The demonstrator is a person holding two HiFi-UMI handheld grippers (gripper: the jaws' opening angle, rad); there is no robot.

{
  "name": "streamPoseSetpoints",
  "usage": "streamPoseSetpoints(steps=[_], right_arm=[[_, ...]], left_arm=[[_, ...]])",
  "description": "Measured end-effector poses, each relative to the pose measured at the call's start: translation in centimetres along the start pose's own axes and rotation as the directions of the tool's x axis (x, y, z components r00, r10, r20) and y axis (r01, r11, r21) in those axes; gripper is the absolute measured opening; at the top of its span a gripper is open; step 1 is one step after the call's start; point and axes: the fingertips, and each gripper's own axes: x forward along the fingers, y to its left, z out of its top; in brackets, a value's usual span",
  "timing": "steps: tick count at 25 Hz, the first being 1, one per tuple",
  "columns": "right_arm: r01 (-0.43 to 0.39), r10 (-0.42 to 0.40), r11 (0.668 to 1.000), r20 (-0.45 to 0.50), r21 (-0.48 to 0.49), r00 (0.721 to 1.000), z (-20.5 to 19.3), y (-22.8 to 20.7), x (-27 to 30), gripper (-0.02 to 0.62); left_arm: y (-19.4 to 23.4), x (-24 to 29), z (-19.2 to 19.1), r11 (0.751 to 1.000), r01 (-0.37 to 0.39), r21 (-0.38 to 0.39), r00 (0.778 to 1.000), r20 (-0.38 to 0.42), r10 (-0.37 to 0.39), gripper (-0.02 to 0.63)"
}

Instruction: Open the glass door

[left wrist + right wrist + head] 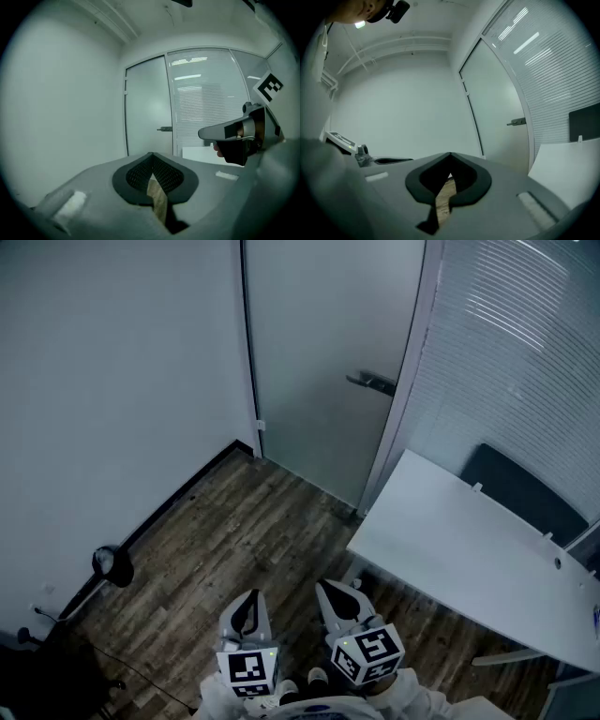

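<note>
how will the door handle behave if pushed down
The handle is a level lever, so it likely pivots down, not flexes. It looks like smooth metal, so maybe slippery. The door, a tall frosted pane, probably swings heavy and rigid.

dark wood-plank floor (pixel 246 526) carries a white table (pixel 459 554) at right, a thin black cable (pixel 142 669) at left.

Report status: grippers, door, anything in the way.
Left hand-held gripper shut, empty; right hand-held gripper shut, empty. Glass door closed, handle untouched, well ahead. White table close on the right of the approach.
</note>
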Motion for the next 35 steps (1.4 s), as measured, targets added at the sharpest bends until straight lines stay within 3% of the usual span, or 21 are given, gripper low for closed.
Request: streamPoseSetpoints(steps=[14, 29, 35], right_arm=[[-0.002, 0.002, 0.999, 0.005, 0.035, 1.000, 0.1, -1.2, -0.7, 0.003], [-0.056, 0.054, 0.998, 0.056, 0.025, 0.997, 1.6, -0.6, 0.6, 0.003], [-0.044, 0.042, 0.998, 0.059, 0.042, 0.997, 1.6, -3.4, 0.0, 0.003]], left_arm=[[-1.2, 0.7, -1.0, 1.000, -0.012, 0.012, 0.999, -0.038, 0.013, 0.005], [-0.5, 1.4, 1.5, 0.998, -0.051, 0.048, 0.999, 0.013, 0.050, 0.005], [-2.3, 3.0, 2.1, 0.997, -0.054, 0.062, 0.998, 0.019, 0.053, 0.005]])
